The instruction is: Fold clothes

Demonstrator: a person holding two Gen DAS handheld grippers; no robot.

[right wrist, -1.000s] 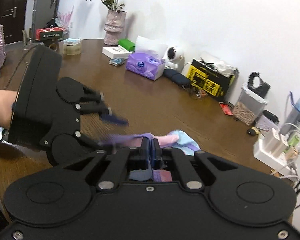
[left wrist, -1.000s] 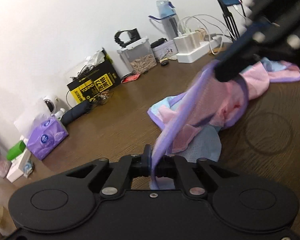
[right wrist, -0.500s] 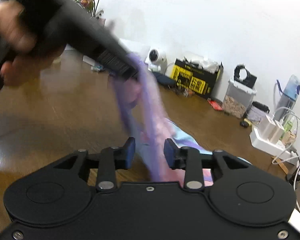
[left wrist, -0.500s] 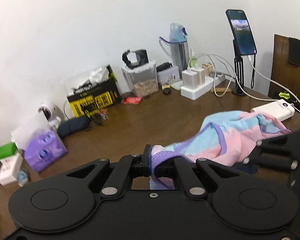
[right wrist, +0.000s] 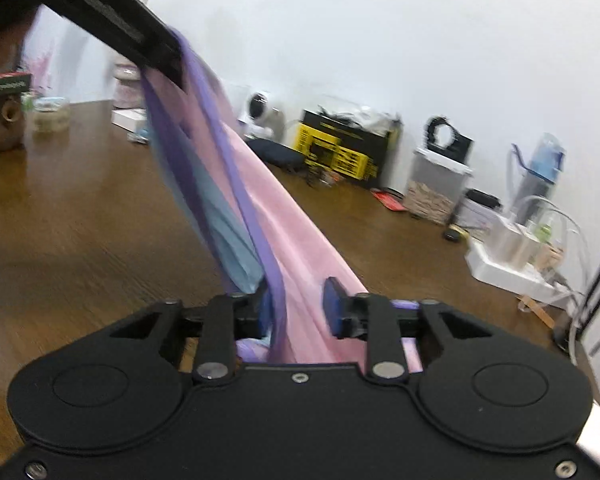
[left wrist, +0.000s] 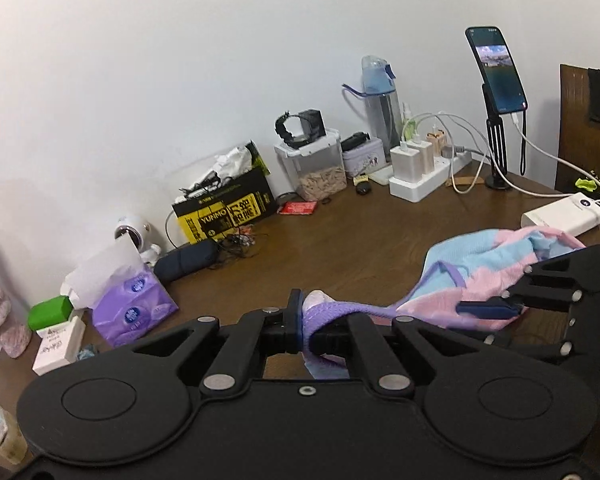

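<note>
- Table [left wrist: 340,248]: brown wood, clutter along the wall at the back.
- Garment [left wrist: 480,264]: pink, blue and purple. It is strung between the 2 grippers, with one bunched end low by the right gripper near the table's right side.
- Left gripper [left wrist: 306,320]: jaws clamped tight on the garment's purple hem, holding that end higher.
- Right gripper [right wrist: 298,308]: jaws have just been closing, yet its 2 pads stand visibly apart, with pink cloth running loosely between them, not pinched.
</note>
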